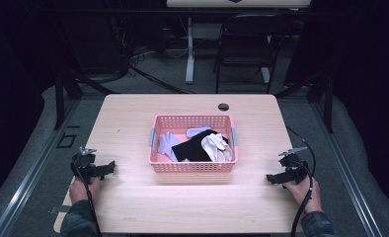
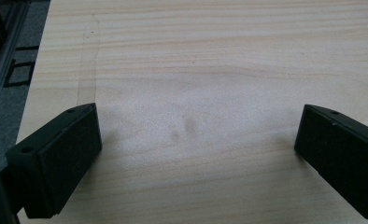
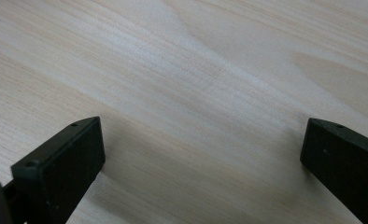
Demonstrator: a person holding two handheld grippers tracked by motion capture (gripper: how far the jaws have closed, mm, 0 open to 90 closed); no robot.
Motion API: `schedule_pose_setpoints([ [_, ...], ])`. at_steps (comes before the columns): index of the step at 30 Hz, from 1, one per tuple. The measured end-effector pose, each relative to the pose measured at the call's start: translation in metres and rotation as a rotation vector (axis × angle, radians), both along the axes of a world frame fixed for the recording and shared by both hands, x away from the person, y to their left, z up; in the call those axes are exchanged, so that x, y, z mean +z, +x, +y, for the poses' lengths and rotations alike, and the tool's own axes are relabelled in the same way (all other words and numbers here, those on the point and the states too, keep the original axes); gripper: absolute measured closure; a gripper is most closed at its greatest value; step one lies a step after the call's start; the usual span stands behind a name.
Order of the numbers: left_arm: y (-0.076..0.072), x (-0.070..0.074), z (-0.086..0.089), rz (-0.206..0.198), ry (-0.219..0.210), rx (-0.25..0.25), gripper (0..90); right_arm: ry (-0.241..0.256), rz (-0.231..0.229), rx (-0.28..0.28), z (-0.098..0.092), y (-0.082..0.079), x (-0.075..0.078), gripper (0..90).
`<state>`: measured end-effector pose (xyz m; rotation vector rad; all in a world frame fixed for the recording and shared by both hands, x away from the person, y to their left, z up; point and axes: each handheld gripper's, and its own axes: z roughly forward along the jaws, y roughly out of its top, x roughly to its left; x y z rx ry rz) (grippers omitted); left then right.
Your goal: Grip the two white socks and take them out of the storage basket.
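High view first: a pink basket sits mid-counter, square to the person, with a lavender glove, a black cloth and a white glove heaped loosely inside — gathered in one container, I judge, so both hands can reach them from either flank. The left claw rests low at the basket's left, near but not touching it, its tips turned toward the basket; the right claw mirrors it on the other side, a little farther off. That even spacing reads as a ready stance, with neither hand committed to a piece yet. In the left gripper view the left claw is spread wide, bare wood between the jaws, nothing gripped — released. The right gripper view tells the same of the right claw: jaws far apart over plain counter, holding and touching nothing.
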<state>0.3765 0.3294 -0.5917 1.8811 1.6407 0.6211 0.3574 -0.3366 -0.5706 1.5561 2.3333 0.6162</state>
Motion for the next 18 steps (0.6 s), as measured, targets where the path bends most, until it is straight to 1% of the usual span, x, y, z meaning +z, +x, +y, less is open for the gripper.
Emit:
schedule_pose_setpoints([
  [14, 0.0000, 0.0000, 0.0000, 0.000, 0.000, 0.000, 0.5, 0.004, -0.005, -0.001, -0.0002, -0.0004, -0.0003, 0.0],
  [16, 0.0000, 0.0000, 0.0000, 0.000, 0.000, 0.000, 0.5, 0.001, -0.014, -0.008, -0.0005, -0.0006, -0.0007, 0.0],
  [18, 0.0000, 0.0000, 0.0000, 0.000, 0.001, 0.000, 0.5, -0.003, -0.011, -0.018, -0.0005, 0.0002, -0.0005, 0.0],
])
